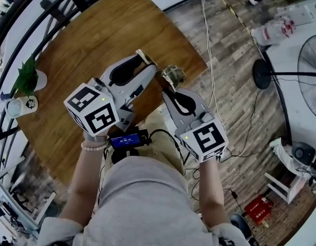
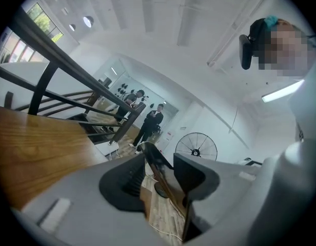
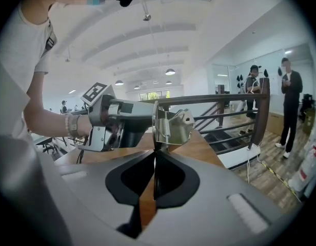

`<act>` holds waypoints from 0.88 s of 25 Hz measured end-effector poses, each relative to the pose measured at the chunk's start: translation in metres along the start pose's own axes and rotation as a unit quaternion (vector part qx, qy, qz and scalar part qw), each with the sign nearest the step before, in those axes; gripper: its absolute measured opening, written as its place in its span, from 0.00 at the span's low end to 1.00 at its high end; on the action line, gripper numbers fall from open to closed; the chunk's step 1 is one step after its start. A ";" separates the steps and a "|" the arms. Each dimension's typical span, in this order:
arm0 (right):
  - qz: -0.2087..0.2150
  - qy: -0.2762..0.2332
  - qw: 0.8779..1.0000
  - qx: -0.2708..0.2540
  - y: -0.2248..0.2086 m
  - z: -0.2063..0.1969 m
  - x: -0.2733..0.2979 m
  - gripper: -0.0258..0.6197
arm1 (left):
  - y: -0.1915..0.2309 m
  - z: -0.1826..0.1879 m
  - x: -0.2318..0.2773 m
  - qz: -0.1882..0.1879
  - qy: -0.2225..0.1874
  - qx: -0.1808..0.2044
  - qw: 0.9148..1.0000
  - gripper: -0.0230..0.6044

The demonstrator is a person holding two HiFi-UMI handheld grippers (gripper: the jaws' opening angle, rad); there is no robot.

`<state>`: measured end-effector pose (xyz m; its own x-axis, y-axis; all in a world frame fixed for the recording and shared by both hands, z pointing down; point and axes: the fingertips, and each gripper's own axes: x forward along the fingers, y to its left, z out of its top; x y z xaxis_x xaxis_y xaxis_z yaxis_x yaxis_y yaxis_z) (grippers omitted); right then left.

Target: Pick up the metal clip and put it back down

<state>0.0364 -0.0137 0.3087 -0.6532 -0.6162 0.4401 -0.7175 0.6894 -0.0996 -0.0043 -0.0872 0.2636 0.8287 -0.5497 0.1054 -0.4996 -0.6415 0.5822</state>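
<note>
Grey shirt [image 1: 142, 199] nearest; two grippers ahead. Right gripper [image 1: 165, 88] fingers pressed together on the one metal clip [image 1: 173, 75], left gripper [image 1: 149, 65] fingers pinching its flat plate, above the wooden surface [image 1: 86, 40]. One plant [image 1: 27, 76], one cup [image 1: 22, 106], plank floor [image 1: 235, 45], one fan [image 1: 309, 60].

A wooden table [image 1: 91, 40] lies beneath the left gripper [image 1: 147, 65], with a potted plant [image 1: 26, 76] and a white mug [image 1: 22, 106] well off to its left, while a standing fan [image 1: 308, 60] and a red box [image 1: 258, 209] sit on the plank floor [image 1: 235, 101], well to the right of the right gripper [image 1: 166, 88].
</note>
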 end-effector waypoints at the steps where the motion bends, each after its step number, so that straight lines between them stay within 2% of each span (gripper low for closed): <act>1: -0.003 -0.003 1.000 -0.003 0.001 0.002 -0.003 0.09 | -0.004 0.002 -0.001 -0.003 -0.002 0.003 1.000 0.31; 10: -0.025 -0.036 0.999 -0.019 0.011 0.030 -0.020 0.09 | -0.032 0.026 -0.010 -0.029 -0.017 0.038 0.999 0.31; 22: -0.045 -0.050 0.997 -0.035 0.009 0.050 -0.039 0.09 | -0.059 0.048 -0.008 -0.051 -0.032 0.062 0.996 0.31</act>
<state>0.0434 -0.0024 0.2458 -0.6105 -0.7087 0.3536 -0.7575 0.6529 0.0008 0.0065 -0.0715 0.1897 0.8606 -0.5092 -0.0032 -0.4447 -0.7546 0.4824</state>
